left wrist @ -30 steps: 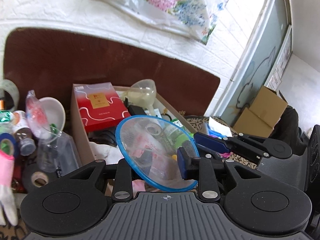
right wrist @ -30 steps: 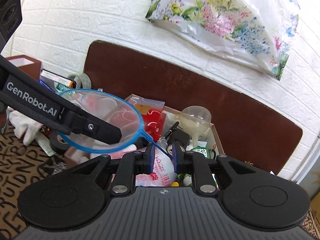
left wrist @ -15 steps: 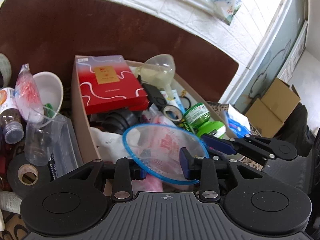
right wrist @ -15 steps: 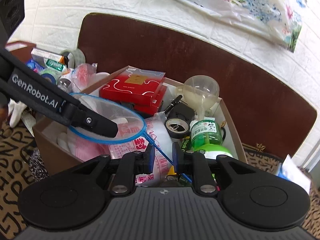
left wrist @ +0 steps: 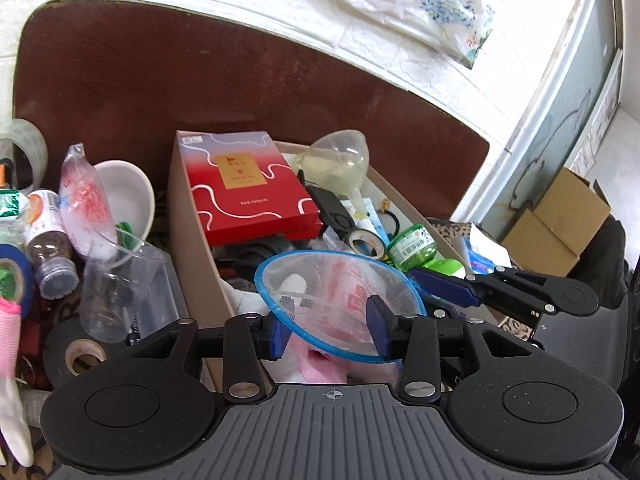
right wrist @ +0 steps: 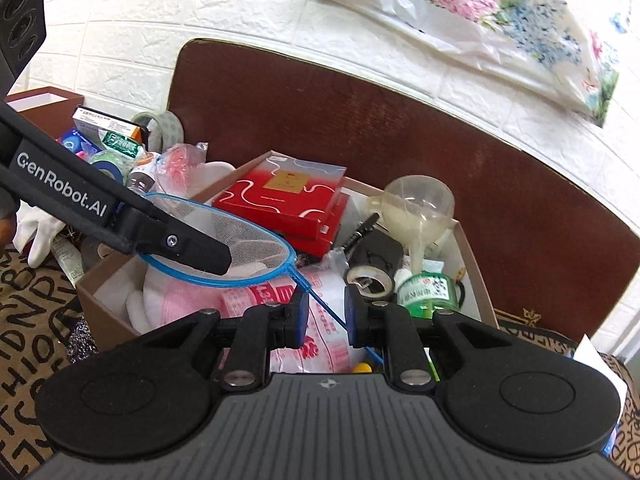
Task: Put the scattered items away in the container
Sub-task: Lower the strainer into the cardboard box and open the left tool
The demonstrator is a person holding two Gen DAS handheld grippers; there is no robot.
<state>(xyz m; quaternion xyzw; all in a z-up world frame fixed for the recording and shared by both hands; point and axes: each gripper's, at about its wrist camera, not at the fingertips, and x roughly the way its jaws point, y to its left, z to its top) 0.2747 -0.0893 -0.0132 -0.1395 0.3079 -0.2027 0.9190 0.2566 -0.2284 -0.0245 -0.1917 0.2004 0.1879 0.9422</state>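
Observation:
A blue-rimmed mesh net (left wrist: 340, 300) lies low over the cardboard box (left wrist: 188, 236), also in the right wrist view (right wrist: 224, 236). My left gripper (left wrist: 330, 330) is shut on the net's rim; its finger (right wrist: 180, 246) crosses the mesh. My right gripper (right wrist: 324, 314) straddles the net's thin blue handle (right wrist: 320, 300) with a gap either side, jaws apart. The box (right wrist: 100, 280) holds a red box (right wrist: 280, 200), a clear funnel (right wrist: 416, 208), a green jar (right wrist: 428, 292), a tape roll (right wrist: 368, 278) and pink packets (right wrist: 256, 300).
Left of the box lie a white bowl (left wrist: 128, 196), a clear cup (left wrist: 116, 288), a black tape roll (left wrist: 80, 352), bottles (left wrist: 48, 248), a white glove (right wrist: 38, 228) and packs (right wrist: 104, 128). A brown board (right wrist: 400, 148) stands behind. Cardboard cartons (left wrist: 556, 220) sit right.
Both grippers have lowered the net from above the box down onto its contents. The right gripper's jaws have opened off the handle.

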